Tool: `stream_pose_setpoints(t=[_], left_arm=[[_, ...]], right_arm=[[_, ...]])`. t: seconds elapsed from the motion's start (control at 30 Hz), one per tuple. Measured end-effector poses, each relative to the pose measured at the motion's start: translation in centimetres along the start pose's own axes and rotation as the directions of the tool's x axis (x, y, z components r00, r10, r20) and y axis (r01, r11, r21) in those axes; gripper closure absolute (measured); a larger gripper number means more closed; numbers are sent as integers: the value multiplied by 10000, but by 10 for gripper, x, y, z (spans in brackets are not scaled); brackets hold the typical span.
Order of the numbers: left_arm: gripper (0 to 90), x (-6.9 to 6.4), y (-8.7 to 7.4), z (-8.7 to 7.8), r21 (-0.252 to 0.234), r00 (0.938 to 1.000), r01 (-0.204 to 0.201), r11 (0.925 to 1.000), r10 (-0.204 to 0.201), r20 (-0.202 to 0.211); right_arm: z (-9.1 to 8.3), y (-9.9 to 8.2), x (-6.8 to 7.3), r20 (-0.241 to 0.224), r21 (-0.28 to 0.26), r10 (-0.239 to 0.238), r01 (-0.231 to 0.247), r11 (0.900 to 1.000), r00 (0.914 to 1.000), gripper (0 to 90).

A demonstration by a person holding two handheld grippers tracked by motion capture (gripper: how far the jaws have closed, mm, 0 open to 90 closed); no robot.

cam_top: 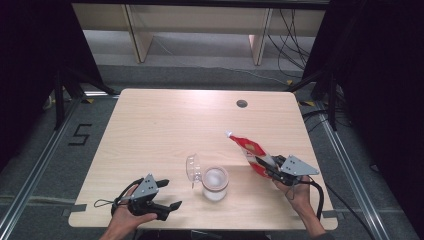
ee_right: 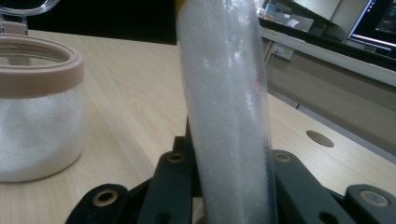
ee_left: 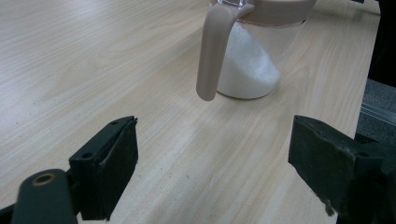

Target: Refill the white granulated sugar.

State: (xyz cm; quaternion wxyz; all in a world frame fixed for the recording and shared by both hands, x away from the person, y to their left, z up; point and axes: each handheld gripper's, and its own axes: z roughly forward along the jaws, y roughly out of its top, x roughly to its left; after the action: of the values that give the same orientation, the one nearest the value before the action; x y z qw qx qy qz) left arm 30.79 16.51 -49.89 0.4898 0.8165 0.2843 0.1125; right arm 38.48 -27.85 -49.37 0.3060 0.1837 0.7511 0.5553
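At the near edge of a pale wooden table (cam_top: 165,125), your right gripper (cam_top: 267,166) is clamped on a red-and-white pouch (cam_top: 247,148), its jaws closed tight around the lower end. The pouch slants up and away toward the table's middle, white cap uppermost, clear of the tabletop. In the right gripper view the pouch (ee_right: 226,102) rises straight out of the pinched jaws, its clear side showing fine white grains packed inside.

Just to the left of that pouch stands a clear jar (cam_top: 215,183) with a beige rim, partly filled with white grains. Its clear lid (cam_top: 192,168) is flipped open and stands up at the jar's left side. In the right gripper view the jar (ee_right: 39,107) sits close by on the left, apart from the pouch.

Your left gripper (cam_top: 167,195) rests low over the table's near left corner, held in your left hand (cam_top: 129,217), jaws spread wide with nothing between them. The left gripper view looks past those parted jaws to the jar (ee_left: 254,60) just ahead, a beige handle-like tab (ee_left: 214,51) hanging down its near side; the grains inside lie heaped in a slope.
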Motion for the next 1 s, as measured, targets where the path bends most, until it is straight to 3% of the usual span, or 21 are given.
stream_pose_setpoints(t=[0.03,0.13,0.2,0.3,0.37,0.47,0.53,0.57,0.67,0.77,0.83,0.87,0.93,1.0], left_arm=[[156,0,0,-1,13,10000,-22,10000,22,-12],[156,0,0,0,-44,10000,23,10000,-23,-22],[155,0,0,0,23,10000,-46,10000,46,-1],[156,0,0,0,-46,10000,7,10000,-8,-16],[155,0,0,-1,-38,10000,14,10000,-15,-23],[155,0,0,0,-34,10000,13,10000,-13,-21],[155,0,0,0,-32,10000,-2,10000,2,-16],[156,0,0,0,-36,10000,18,10000,-18,-14],[156,0,0,-1,-39,10000,23,10000,-24,-26],[156,0,0,0,-40,10000,17,10000,-17,-14],[155,0,0,-1,-29,10000,15,10000,-16,-25],[156,1,0,-1,100,9999,-133,9999,134,-56],[156,1,0,-1,97,9999,-127,9999,127,-65],[156,0,0,-1,-37,10000,11,10000,-11,-29]], right_arm=[[-1,-1,0,-2,48,246,-246,9997,9997,785],[-2,-1,-1,206,-35,302,-302,9995,9993,784],[-4,-4,-2,63,-93,477,-476,9988,9988,783],[-7,-4,-3,291,-102,361,-358,9993,9989,781],[-10,-3,-2,186,179,441,-444,9989,9989,780],[-12,-3,-3,150,179,407,-410,9990,9991,779],[-13,-3,-3,377,88,447,-450,9989,9983,779],[-13,-4,-3,321,108,693,-697,9975,9971,778],[-14,-4,-4,308,89,667,-670,9977,9973,778],[-15,-4,-4,347,164,1010,-1016,9947,9943,777],[-17,-4,-5,440,262,972,-984,9948,9943,775],[-17,-4,-3,458,269,1108,-1121,9933,9928,775],[-18,-4,-4,388,303,789,-801,9963,9961,774],[-19,-4,-4,490,325,859,-875,9956,9951,772]])
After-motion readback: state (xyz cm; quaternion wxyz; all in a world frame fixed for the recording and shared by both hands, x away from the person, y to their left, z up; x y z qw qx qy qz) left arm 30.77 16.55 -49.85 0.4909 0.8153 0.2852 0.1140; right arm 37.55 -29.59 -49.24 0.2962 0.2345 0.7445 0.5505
